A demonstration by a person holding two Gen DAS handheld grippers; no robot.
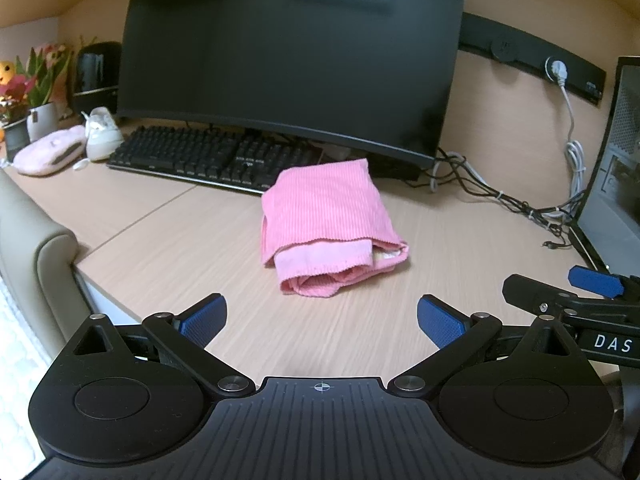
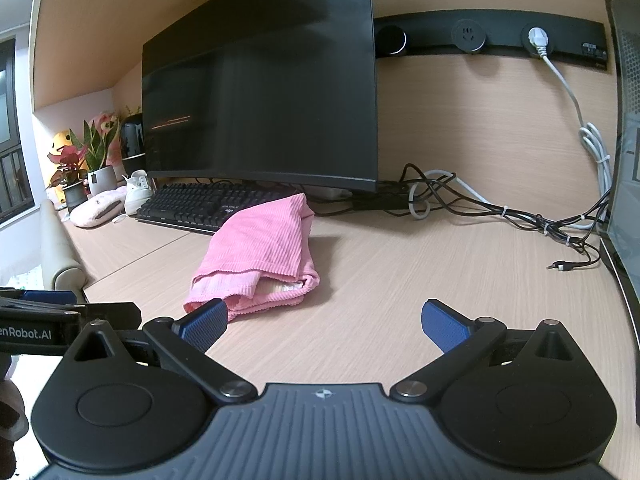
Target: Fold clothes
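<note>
Left hand-held gripper (image 1: pixel 320 322): it sits low over the light wooden counter (image 1: pixel 160 252), near the front edge. Its two blue fingers (image 1: pixel 204 320) are wide apart. Nothing is between them. It points straight at the clothes.

Right hand-held gripper (image 2: pixel 324 324): it is also low over the counter, close by the left one. Its blue fingers (image 2: pixel 444 324) are wide apart too, and they hold nothing. The clothes lie ahead of it and a bit to its left. Its left finger shows in front of the near corner of the clothes, but I cannot tell if it touches.

Folded pink ribbed cloth (image 1: pixel 324 224): it lies flat on the counter in a thick bundle, out in front of both grippers. No gripper holds it. Its long side runs from near the grippers back toward the keyboard. The far end is smooth and neat. The near end is open, and you can see the layers and a paler pink inside part there.

Black keyboard (image 1: pixel 212 156): it sits just behind the cloth. The far corner of the cloth is right by it.

Big black screen (image 1: pixel 292 52): it stands behind the keyboard. It is dark.

Tangle of black and white wires (image 2: pixel 480 204): they lie on the counter to the right, well apart from the cloth.

White shoe (image 1: pixel 102 134): it sits at the far left by the keyboard, next to a fluffy pink slipper (image 1: pixel 48 152) and potted plants (image 1: pixel 40 88).
</note>
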